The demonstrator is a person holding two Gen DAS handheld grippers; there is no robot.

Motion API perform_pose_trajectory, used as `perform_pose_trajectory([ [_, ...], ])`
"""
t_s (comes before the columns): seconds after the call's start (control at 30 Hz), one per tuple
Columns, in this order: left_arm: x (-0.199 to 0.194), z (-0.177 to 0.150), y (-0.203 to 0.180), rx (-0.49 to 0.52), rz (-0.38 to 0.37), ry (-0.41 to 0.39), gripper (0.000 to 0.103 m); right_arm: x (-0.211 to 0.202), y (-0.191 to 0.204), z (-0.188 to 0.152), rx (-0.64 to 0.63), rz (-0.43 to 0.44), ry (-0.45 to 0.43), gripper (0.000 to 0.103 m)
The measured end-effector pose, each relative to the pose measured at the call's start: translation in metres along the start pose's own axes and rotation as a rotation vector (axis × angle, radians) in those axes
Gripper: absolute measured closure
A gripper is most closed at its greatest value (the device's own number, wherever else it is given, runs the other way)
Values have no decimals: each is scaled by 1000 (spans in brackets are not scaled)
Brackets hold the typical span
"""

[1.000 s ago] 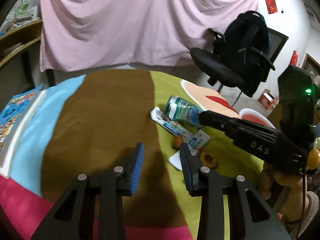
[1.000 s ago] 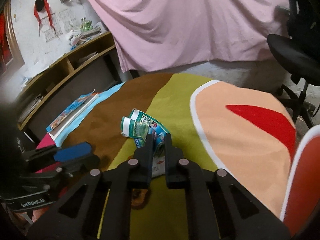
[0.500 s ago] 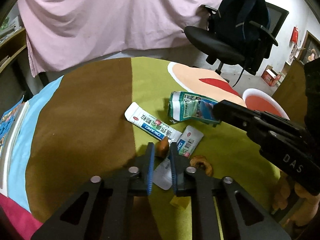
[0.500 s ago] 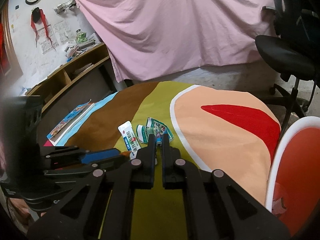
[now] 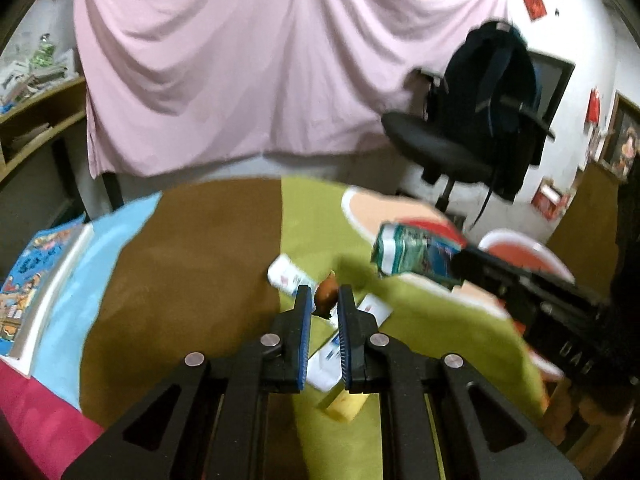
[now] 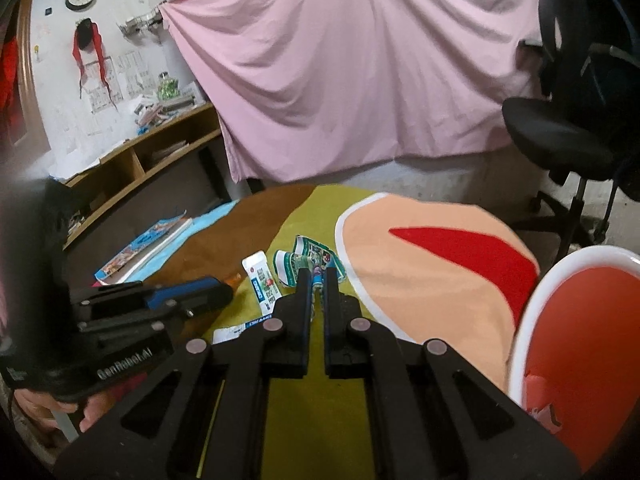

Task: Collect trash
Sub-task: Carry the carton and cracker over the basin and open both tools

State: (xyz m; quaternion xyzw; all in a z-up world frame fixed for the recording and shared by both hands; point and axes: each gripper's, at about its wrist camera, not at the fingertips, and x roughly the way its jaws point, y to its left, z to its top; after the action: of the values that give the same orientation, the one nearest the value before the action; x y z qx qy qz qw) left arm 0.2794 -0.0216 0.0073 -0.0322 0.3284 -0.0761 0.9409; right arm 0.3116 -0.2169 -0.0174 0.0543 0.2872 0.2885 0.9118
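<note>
Centre of the left wrist view: left tongs (image 5: 323, 300) closed narrow on a small brown-orange scrap of food waste (image 5: 326, 295), lifted clear of the multicoloured cloth-covered desk (image 5: 208, 264). Right of centre in the same view, the right tongs (image 6: 316, 276) grip a crumpled green-and-blue foil wrapper (image 5: 414, 254), also off the surface.

Lower right of the right wrist view: a red bin with a white rim (image 6: 520, 344) stands beside the desk, some pinkish scraps inside. Judged the destination; neither held piece is over it yet.

Left on the desk: a white toothpaste box with blue print (image 6: 262, 278), a second white packet (image 5: 372, 308) partly hidden behind the left tongs, and a yellow scrap (image 5: 345, 405) low in the left view.

A colourful picture book (image 5: 28, 292) lies at the left edge, probably not trash.

Progress: early to middle. Two pieces in hand, none of them dropped, at least three more to gather.
</note>
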Motion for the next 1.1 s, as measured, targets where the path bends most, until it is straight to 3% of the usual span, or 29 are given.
perform_pose_trajectory([
  [0.23,-39,16,-29,16,-28,-183,93,-49,-3,4,-13,-50,-197,68],
  [0.5,-70,24,-78,93,-84,-307,93,-115,-11,6,-25,-167,-423,68],
  [0.7,-76,28,-121,157,-142,-335,93,-156,-34,5,31,-231,-506,68],
  [1.1,-54,33,-194,223,-248,-283,93,-205,-90,-8,163,-328,-521,68],
])
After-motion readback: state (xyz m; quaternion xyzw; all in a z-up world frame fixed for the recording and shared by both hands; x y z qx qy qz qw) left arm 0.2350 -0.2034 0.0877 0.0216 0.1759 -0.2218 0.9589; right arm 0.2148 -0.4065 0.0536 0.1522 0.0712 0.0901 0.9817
